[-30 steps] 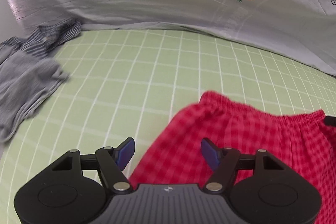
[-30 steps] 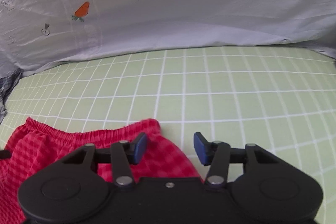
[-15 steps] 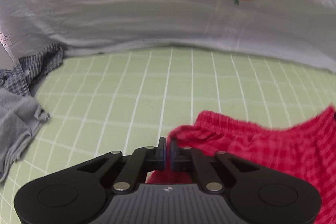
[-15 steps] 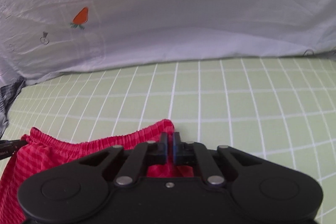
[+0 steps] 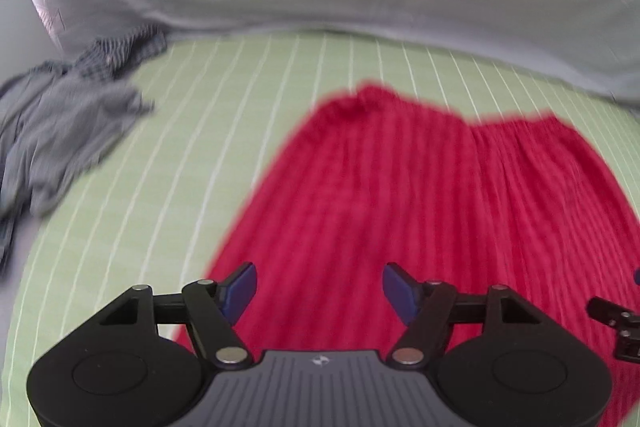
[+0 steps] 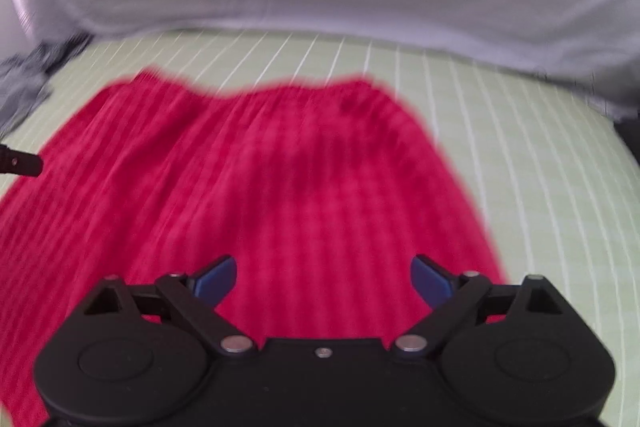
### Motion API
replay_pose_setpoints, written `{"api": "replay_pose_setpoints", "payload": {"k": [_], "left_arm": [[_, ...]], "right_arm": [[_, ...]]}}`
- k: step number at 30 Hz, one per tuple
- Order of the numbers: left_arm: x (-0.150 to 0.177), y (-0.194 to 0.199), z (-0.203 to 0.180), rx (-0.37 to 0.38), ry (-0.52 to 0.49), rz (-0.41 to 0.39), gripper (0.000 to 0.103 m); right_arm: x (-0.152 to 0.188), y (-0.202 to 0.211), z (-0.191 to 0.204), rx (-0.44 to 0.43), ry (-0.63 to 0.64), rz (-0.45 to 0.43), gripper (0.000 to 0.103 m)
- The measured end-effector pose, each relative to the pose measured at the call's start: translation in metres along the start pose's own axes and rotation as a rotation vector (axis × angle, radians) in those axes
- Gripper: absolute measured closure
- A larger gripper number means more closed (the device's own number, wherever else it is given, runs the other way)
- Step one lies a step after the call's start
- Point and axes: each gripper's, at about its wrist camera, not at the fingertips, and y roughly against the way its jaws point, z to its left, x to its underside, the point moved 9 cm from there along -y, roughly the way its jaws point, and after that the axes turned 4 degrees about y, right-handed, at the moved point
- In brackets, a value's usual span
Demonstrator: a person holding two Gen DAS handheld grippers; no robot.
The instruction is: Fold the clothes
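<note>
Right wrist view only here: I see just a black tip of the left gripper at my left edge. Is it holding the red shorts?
Observer: No. The left gripper has just been opening its fingers. They stand apart over the red shorts, with nothing pinched between them.
Operator: Does the shorts' left edge touch the grey clothes?
Observer: No. A strip of bare green checked sheet lies between the shorts and the grey clothes pile.
Operator: How far does that pile spread?
Observer: It spreads well down the left side, with a dark checked garment at its far end.
</note>
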Motion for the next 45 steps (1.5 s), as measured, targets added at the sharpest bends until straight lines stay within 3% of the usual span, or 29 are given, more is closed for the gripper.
{"api": "replay_pose_setpoints", "payload": {"k": [6,11,18,20,21,29,30,32,33,34,36,40,45], "left_arm": [[0.069,0.023,0.000,0.011,-0.026,0.079,0.032],[0.099,0.036,0.014,-0.002,-0.010,0.098,0.032],[0.118,0.049,0.060,-0.077,0.136,0.092,0.032],[0.119,0.052,0.074,-0.094,0.196,0.087,0.027],[0.120,0.052,0.080,-0.101,0.223,0.085,0.022],[0.116,0.038,0.109,-0.118,0.359,0.089,0.022],[0.115,0.036,0.111,-0.118,0.368,0.088,0.024],[0.112,0.032,0.110,-0.116,0.348,0.086,0.039],[0.110,0.032,0.108,-0.119,0.335,0.078,0.055],[0.108,0.032,0.105,-0.104,0.336,0.074,0.079],[0.103,0.031,0.099,-0.072,0.338,0.065,0.097],[0.085,0.036,0.067,-0.007,0.331,0.030,0.098],[0.055,0.057,-0.023,0.165,0.175,-0.042,0.098]], "right_arm": [[0.067,0.027,0.038,-0.011,0.031,0.074,0.005],[0.091,0.046,0.059,-0.028,0.066,0.081,0.004],[0.115,0.066,0.084,-0.061,0.095,0.080,0.003],[0.115,0.071,0.085,-0.055,0.086,0.067,0.003],[0.115,0.075,0.084,-0.054,0.076,0.055,0.003],[0.111,0.096,0.043,0.048,-0.053,0.008,0.002],[0.112,0.097,0.037,0.056,-0.077,0.012,0.002],[0.115,0.098,0.024,0.070,-0.121,0.020,0.002],[0.118,0.099,0.018,0.078,-0.138,0.025,0.002],[0.121,0.099,0.012,0.086,-0.154,0.030,0.002],[0.129,0.099,0.002,0.097,-0.183,0.040,0.002],[0.138,0.099,-0.019,0.114,-0.236,0.051,0.002],[0.145,0.103,-0.043,0.127,-0.273,0.042,0.002]]}}
